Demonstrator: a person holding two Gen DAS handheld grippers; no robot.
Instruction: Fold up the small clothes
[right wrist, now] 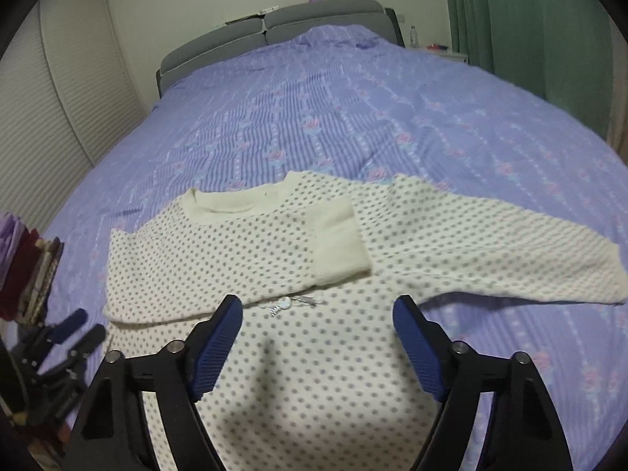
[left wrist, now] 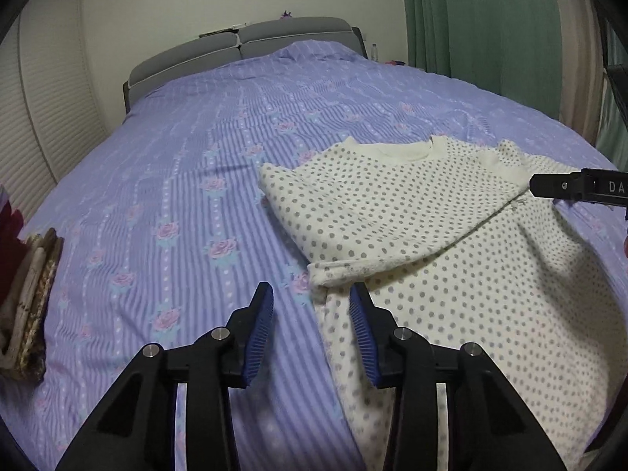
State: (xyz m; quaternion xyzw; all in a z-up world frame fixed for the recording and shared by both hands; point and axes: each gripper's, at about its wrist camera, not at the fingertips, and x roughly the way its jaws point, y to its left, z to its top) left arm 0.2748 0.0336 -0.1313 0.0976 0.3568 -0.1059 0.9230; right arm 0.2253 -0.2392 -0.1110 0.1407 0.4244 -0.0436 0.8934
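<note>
A cream sweater with grey dots (left wrist: 424, 235) lies flat on the bed, neckline toward the headboard. Its left sleeve is folded across the chest, cuff (right wrist: 341, 243) near the middle. The right sleeve (right wrist: 490, 243) lies stretched out to the right. My left gripper (left wrist: 312, 302) is open and empty, low over the sweater's left edge below the folded sleeve. My right gripper (right wrist: 316, 314) is open and empty above the sweater's lower body; it also shows at the right edge of the left wrist view (left wrist: 549, 186). The left gripper shows at the lower left of the right wrist view (right wrist: 78, 329).
The bed has a purple striped floral cover (left wrist: 188, 204) and a grey headboard (left wrist: 243, 45). A stack of folded clothes (left wrist: 29, 306) sits at the bed's left edge. Green curtains (left wrist: 490, 19) hang at the right, a louvered closet door (left wrist: 35, 117) at the left.
</note>
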